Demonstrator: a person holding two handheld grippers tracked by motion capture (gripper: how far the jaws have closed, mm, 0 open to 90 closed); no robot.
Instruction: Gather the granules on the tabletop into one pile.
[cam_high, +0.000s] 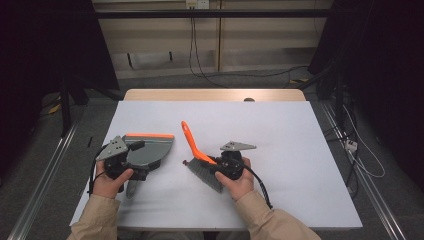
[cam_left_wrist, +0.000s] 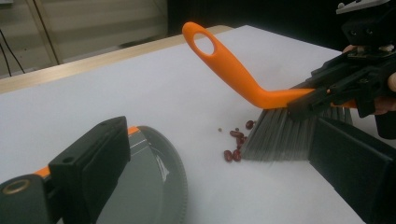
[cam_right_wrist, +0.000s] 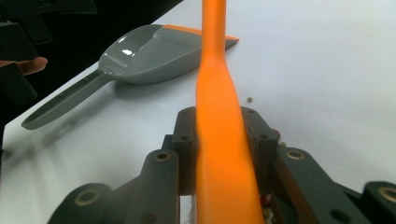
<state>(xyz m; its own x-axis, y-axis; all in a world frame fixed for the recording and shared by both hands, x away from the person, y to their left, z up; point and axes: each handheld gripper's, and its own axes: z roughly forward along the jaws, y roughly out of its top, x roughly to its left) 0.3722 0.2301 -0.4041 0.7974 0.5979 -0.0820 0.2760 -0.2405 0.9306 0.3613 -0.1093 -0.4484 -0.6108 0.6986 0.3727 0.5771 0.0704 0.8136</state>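
My right gripper (cam_high: 220, 167) is clamped on the brush (cam_high: 202, 165); in the right gripper view its two black jaws press against either side of the orange back of the brush (cam_right_wrist: 219, 154), with no gap showing. The orange handle (cam_high: 188, 137) slants up and away from the jaws, ending in a loop with an oval hole (cam_left_wrist: 204, 43). The grey bristles (cam_left_wrist: 280, 137) point down and their tips meet the white table cover (cam_high: 280, 130). Just beside the bristle tips lies a small cluster of dark red beans (cam_left_wrist: 236, 142), with one tiny paler grain (cam_left_wrist: 220, 129) a little apart from them.

My left gripper (cam_high: 125, 162) sits to the left, near the grey dustpan (cam_high: 147, 150). In the left gripper view one jaw stands over the dustpan's rim (cam_left_wrist: 180, 177) and the other stands well off to the right, so the jaws are wide apart; I cannot tell whether they actually grip any part of the dustpan. The dustpan lies flat on the cover, its orange front edge (cam_high: 150, 135) facing away from me and its long grey handle (cam_right_wrist: 60, 105) pointing back toward my left hand (cam_high: 107, 185). The beans lie between the dustpan and the brush, nearer the brush. Beyond the white cover a strip of the wooden table (cam_high: 215, 94) shows.
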